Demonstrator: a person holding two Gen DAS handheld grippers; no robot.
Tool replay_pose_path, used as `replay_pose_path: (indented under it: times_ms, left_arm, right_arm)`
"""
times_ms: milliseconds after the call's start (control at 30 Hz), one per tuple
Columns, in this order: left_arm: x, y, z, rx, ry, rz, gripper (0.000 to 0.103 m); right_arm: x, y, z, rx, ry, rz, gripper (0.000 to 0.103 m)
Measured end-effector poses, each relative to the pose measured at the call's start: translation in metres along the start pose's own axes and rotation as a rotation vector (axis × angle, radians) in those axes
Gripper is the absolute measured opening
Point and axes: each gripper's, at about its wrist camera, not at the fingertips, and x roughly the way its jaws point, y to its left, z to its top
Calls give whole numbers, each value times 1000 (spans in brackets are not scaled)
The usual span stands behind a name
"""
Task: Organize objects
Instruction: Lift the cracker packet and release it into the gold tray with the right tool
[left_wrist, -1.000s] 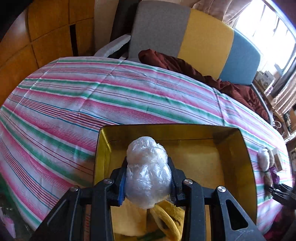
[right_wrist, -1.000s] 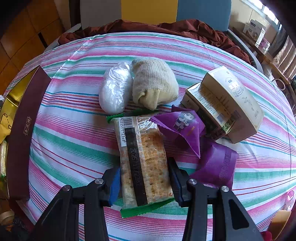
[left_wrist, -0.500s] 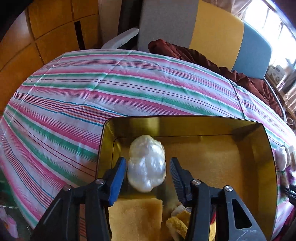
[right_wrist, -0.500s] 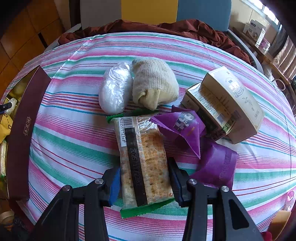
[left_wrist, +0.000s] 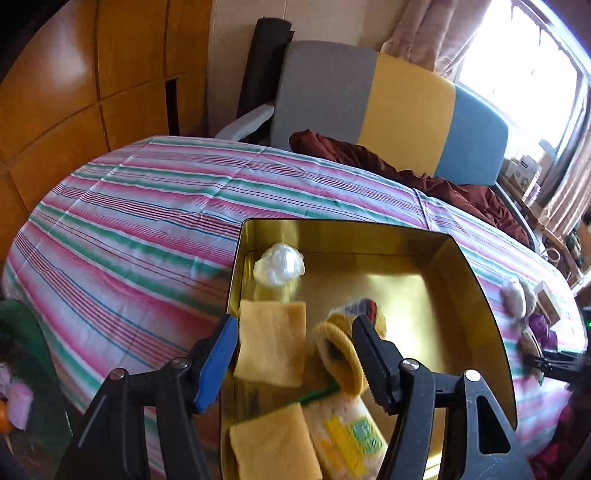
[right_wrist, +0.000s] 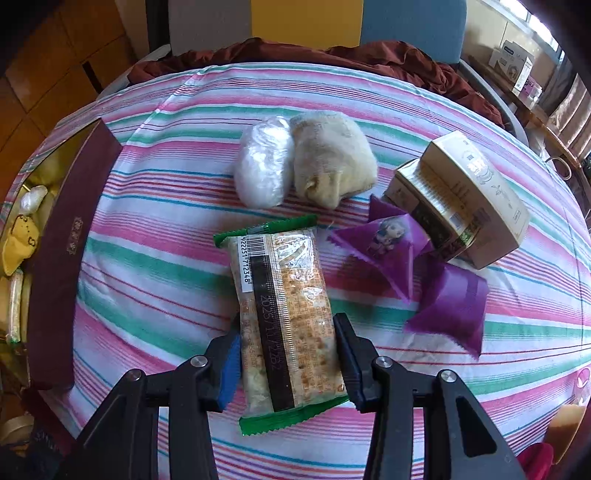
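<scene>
left gripper (left_wrist: 295, 350) hangs spread wide over the gold tin (left_wrist: 476, 280), nothing between its fingers. the plastic-wrapped white ball (left_wrist: 279, 264) sits loose in the tin's 11 o'clock corner. right gripper (right_wrist: 286, 363) has the cracker packet (right_wrist: 282, 317) between its fingers, both pads touching the wrapper's sides, so pinching it as far as i can judge, packet flat on the striped cloth (right_wrist: 155, 266).

step in hand, by my read: lift those crackers and carry them to the tin at 9 o'clock. do it well by keeping the squeeze light, since crackers crush, lifting level, and clearing the tin's maroon wall (right_wrist: 62, 258) before lowering into the bare floor at 1 o'clock of the tin.

the count. inside the tin: 1 white ball, 2 yellow cloth squares (left_wrist: 273, 343), 1 rolled yellow sock (left_wrist: 341, 358), 1 cracker packet. on the cloth: 1 cracker packet, 1 wrapped white bundle (right_wrist: 262, 171), 1 cream sock roll (right_wrist: 332, 158), 2 purple sachets (right_wrist: 384, 238), 2 beige boxes (right_wrist: 476, 195).
</scene>
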Motion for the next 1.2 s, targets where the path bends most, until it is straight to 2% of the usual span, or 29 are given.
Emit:
replay_pose_path:
  times_ms: [167,367,467,533,633,833,967,1200]
  left_arm:
    - [-15,9,-15,-42,1,-23,66]
    - [-31,24,-35,-100,-2,-19,66]
    - [-36,30,-39,-113,-3,-19,67]
    - [-39,32,-42,-121,-6,-20,68]
    - [-43,38,-48,-128,-15,-21,68]
    - [-43,47,-53,-157,-4,-47,69]
    - [-43,48,-53,-165,-7,-52,69]
    - [-35,45,-57,-163,20,-56,69]
  right_arm:
    - [-10,26,-9,0,-10,55,46]
    - [-57,59,4,-30,-113,101,46]
    - [-91,105,14,-88,-165,161,46]
    - [-100,138,25,-146,-181,208,46]
    - [-91,194,45,-233,-156,262,46]
    - [-26,279,81,-364,-23,213,46]
    - [14,309,102,-373,42,151,46]
    - [41,338,119,-324,61,212,47]
